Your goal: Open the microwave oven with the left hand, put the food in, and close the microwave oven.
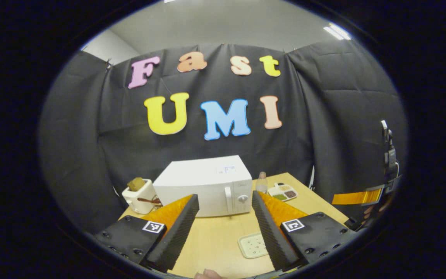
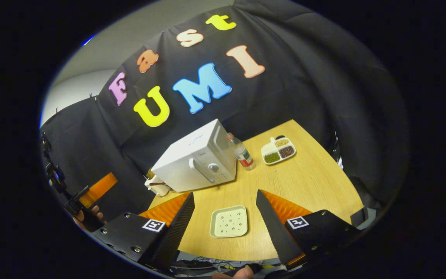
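Observation:
A white microwave oven (image 1: pixel 207 186) (image 2: pixel 196 161) stands at the back of the wooden table (image 1: pixel 215 240) (image 2: pixel 308 182), its door shut, with a vertical handle (image 1: pixel 229 199) (image 2: pixel 201 170) and a round knob. A small square pale-green plate (image 1: pixel 253 245) (image 2: pixel 229 221) with dark specks lies near the front edge. My left gripper (image 1: pixel 225 205) hangs open in front of the microwave, well short of it. My right gripper (image 2: pixel 225 201) is open above the front of the table, the plate showing between its fingers. The other gripper and a hand appear at the left edge of the right gripper view.
A white toaster (image 1: pixel 139 195) (image 2: pixel 157 186) with bread stands left of the microwave. A plastic bottle (image 2: pixel 241 152) (image 1: pixel 261 182) stands right of it. A divided white dish (image 1: pixel 283 192) (image 2: pixel 278 150) with food sits at the back right. Black cloth walls the booth.

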Demonstrator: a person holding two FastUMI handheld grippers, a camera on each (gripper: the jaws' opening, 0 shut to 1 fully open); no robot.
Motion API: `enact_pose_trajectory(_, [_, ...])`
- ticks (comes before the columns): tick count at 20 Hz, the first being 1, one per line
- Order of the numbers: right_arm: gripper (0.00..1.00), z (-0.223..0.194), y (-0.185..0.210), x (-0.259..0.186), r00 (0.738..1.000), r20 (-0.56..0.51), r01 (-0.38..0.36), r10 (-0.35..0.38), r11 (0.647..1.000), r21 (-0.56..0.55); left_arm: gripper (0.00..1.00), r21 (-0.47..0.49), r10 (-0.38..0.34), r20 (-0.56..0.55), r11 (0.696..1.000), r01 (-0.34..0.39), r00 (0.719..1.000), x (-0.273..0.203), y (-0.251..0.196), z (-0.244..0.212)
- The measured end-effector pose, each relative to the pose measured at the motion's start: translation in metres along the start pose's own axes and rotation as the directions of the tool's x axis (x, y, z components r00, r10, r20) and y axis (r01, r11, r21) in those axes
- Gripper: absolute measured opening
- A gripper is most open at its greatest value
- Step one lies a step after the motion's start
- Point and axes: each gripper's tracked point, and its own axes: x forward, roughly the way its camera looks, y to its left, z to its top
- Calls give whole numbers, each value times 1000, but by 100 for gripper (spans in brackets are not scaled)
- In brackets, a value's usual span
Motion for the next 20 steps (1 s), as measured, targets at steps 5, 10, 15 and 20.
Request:
enact_pose_trajectory(5, [98, 72, 48, -27, 993, 116, -13, 38, 978, -208, 95, -106, 5, 197, 994, 16, 980, -43, -12, 101])
enact_pose_trajectory(10, [98, 121, 105, -57, 969, 242, 64, 41, 909, -412, 95, -181, 1, 241, 983, 44, 970, -57, 3, 138])
enact_pose_trajectory(15, [98, 130, 138, -64, 954, 298, 95, 32, 912, -399, 94, -185, 39, 207, 983, 0, 977, -76, 55, 109])
enact_pose_trajectory(20, [98, 136, 133, -59, 934, 351, 187, -68, 929, -320, 94, -197, 59, 183, 980, -22, 981, -82, 102, 84])
